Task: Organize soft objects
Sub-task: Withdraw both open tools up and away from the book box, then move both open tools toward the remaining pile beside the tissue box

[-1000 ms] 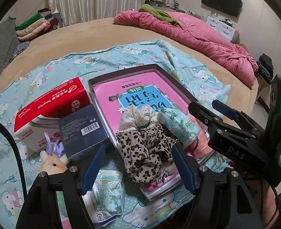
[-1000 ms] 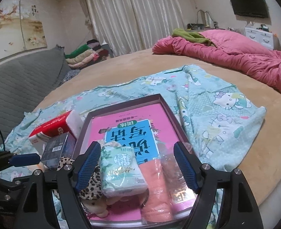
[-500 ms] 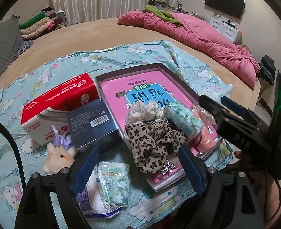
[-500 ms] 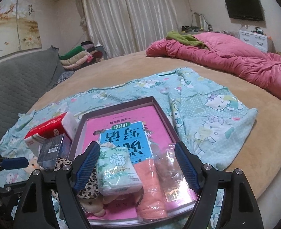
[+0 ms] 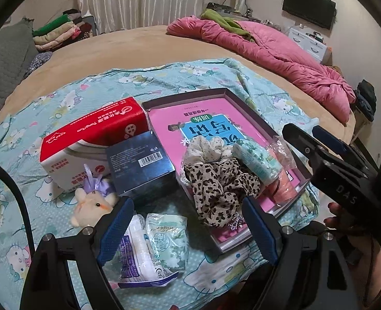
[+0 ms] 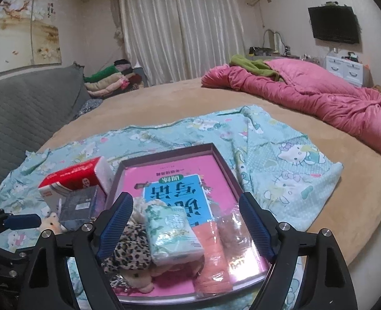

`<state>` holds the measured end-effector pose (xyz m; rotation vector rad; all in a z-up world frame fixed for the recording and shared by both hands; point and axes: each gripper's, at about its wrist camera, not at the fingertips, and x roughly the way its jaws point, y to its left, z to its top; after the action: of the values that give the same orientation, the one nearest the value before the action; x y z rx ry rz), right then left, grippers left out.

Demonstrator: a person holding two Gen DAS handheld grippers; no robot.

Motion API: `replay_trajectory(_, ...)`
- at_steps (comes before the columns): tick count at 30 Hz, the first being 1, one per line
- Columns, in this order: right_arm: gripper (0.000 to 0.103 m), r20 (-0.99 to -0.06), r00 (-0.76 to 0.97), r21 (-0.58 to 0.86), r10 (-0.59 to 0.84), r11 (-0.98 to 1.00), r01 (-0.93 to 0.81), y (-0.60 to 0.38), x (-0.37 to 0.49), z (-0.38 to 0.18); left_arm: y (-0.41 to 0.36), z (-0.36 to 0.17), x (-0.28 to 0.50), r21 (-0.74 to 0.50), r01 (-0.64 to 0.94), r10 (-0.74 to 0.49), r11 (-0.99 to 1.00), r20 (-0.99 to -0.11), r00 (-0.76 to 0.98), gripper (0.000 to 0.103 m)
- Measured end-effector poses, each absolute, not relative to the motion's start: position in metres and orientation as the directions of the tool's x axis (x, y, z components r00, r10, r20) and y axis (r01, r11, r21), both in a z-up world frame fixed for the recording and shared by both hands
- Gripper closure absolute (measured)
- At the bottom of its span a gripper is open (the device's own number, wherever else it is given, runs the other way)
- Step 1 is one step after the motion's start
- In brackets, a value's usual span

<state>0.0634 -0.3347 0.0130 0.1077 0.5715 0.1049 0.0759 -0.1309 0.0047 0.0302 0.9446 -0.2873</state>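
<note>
**Both grippers hang open over a half-filled tray on the bed**

A shallow dark-rimmed rectangular tray [image 5: 247, 103] with a pink and blue printed base sits on a pale turquoise cartoon-cat blanket [image 5: 68, 98], spread over a round tan bed [image 6: 180, 103]. At the tray's near end lie the soft things: a leopard-print fabric scrunchie [image 5: 221, 188], a cream dotted scrunchie [image 5: 203, 147] just beyond it, a mint-green pack of tissues [image 6: 172, 230] lying on top, and to its right a rolled coral towel in clear wrap [image 6: 211, 255].

Left of the tray, on the blanket, stand a red and white tissue box [image 5: 92, 142] and a dark blue cardboard box with a barcode [image 5: 141, 165], touching each other. Near them sits a small cream plush toy with a lilac bow [image 5: 92, 201]. Nearer still lie two soft packets outside the tray: a mint-green tissue pack [image 5: 169, 240] and a white and purple one [image 5: 133, 253] beside it.

The left gripper [image 5: 187, 230] hovers above those two packets, its blue pads wide apart and nothing clamped. The right gripper [image 6: 185, 227] hangs over the tray's near end; its jaws have just been opening and stand clear of the tissue pack between them. A pink quilt [image 6: 306, 95] is heaped at the far right.
</note>
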Motion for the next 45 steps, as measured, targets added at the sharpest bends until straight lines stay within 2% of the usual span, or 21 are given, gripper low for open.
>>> replay_trajectory(20,0.017,-0.503,0.846,0.124,0.175,0.984,-0.130,-0.303,0.045,0.043,-0.095,0.026,0.067,-0.106,0.213,-0.215,0.971,-0.778,0.591,0.018)
replay_trajectory(36,0.017,-0.468,0.845,0.123,0.257,0.966,-0.226,-0.267,0.026,0.073,-0.018,0.058,0.067,-0.147,0.067,-0.155,0.987,-0.743,0.651,0.018)
replay_trajectory(45,0.017,-0.467,0.823,0.114,0.324,0.945,-0.308,-0.235,0.015,0.082,0.019,0.059,0.060,-0.159,0.001,-0.121,0.987,-0.745,0.657,0.018)
